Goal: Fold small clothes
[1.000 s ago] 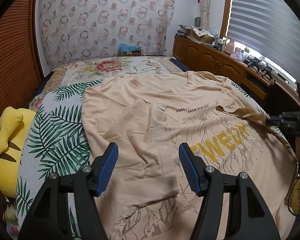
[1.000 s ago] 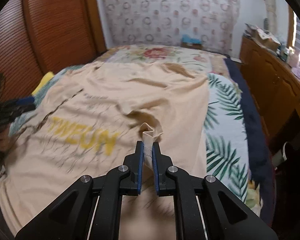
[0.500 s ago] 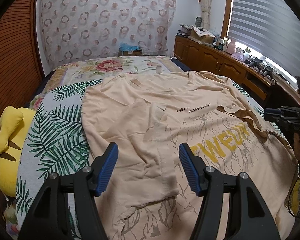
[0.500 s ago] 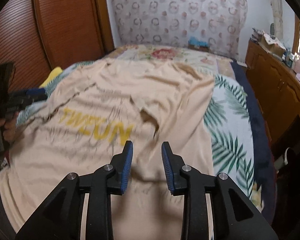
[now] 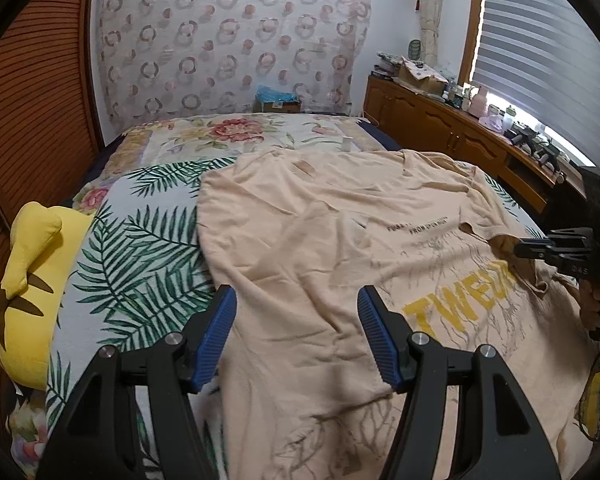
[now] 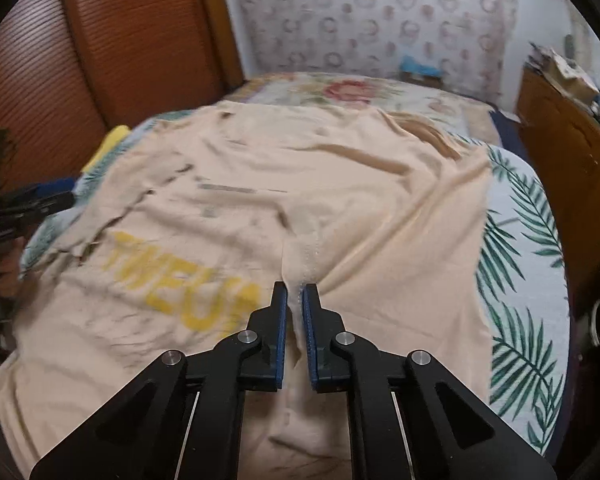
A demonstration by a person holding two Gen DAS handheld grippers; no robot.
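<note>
Two grippers over one beige shirt spread print-side up on the bed. Left wrist view, left to right: yellow plush at the bed's left edge, touching the palm-leaf sheet; then the shirt's left edge, lying on the sheet. Left gripper hovers near the shirt's near-left part, jaws spread wide, blue pads clear of the cloth, nothing between them. One sleeve is folded in over the chest, its hem ending near the right pad. Small black text sits mid-chest; yellow letters run to the right of it. Far right, the right gripper shows side-on at the shirt's right side, tips on a raised ridge of cloth. Wooden cabinet runs along the right wall under a blind. Right wrist view, left to right (image blurred): left gripper at the shirt's left edge; yellow letters on the near chest; right gripper, jaws pressed nearly together, pinching a narrow upright fold of shirt with stitching visible between the pads. Cloth pulls up into a ridge running away from the tips. Right of the shirt, palm-leaf sheet, then cabinet. Ring-patterned curtain hangs at the far wall.
</note>
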